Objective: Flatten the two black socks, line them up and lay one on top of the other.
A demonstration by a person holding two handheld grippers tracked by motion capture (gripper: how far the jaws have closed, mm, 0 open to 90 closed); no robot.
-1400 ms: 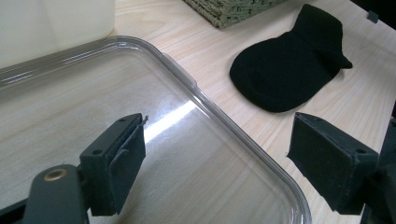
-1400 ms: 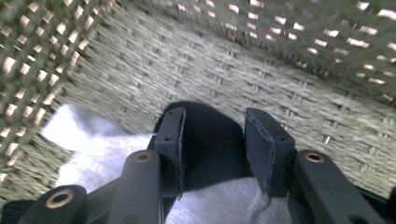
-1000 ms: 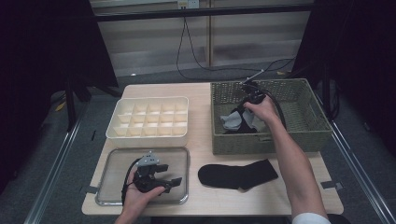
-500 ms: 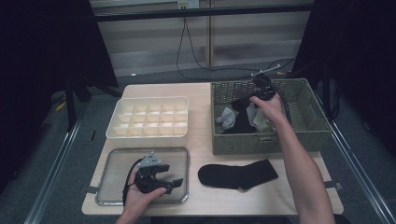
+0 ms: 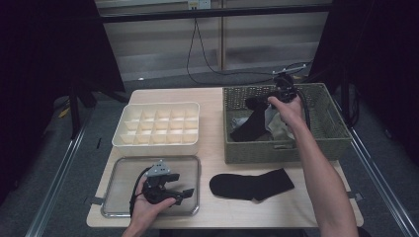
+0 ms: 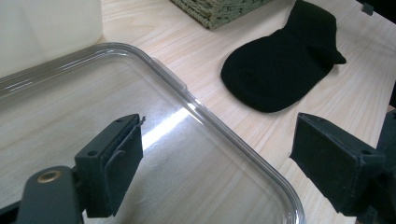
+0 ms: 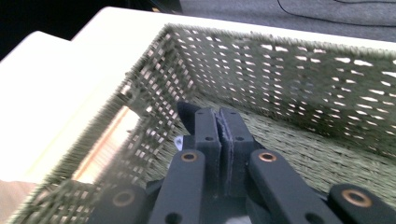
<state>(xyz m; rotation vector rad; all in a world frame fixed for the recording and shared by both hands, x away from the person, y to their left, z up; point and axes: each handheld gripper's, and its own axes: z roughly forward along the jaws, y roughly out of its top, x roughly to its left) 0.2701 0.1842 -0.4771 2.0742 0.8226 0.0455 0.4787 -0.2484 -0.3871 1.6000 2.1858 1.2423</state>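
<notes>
Light wood table (image 5: 217,148) w/ rounded corners, on grey floor (image 5: 163,79). Back wall: pale horizontal panels (image 5: 257,47), lit brighter than the rest; black bar (image 5: 217,11) across top, black cable (image 5: 197,54) hanging down it to the floor. Dark drapes (image 5: 44,59) L & R. Metal rails (image 5: 59,177) run along both sides of the table.

table lit from above, surroundings dark; glare streak on tray (image 6: 187,121); near jaws blurred.
</notes>
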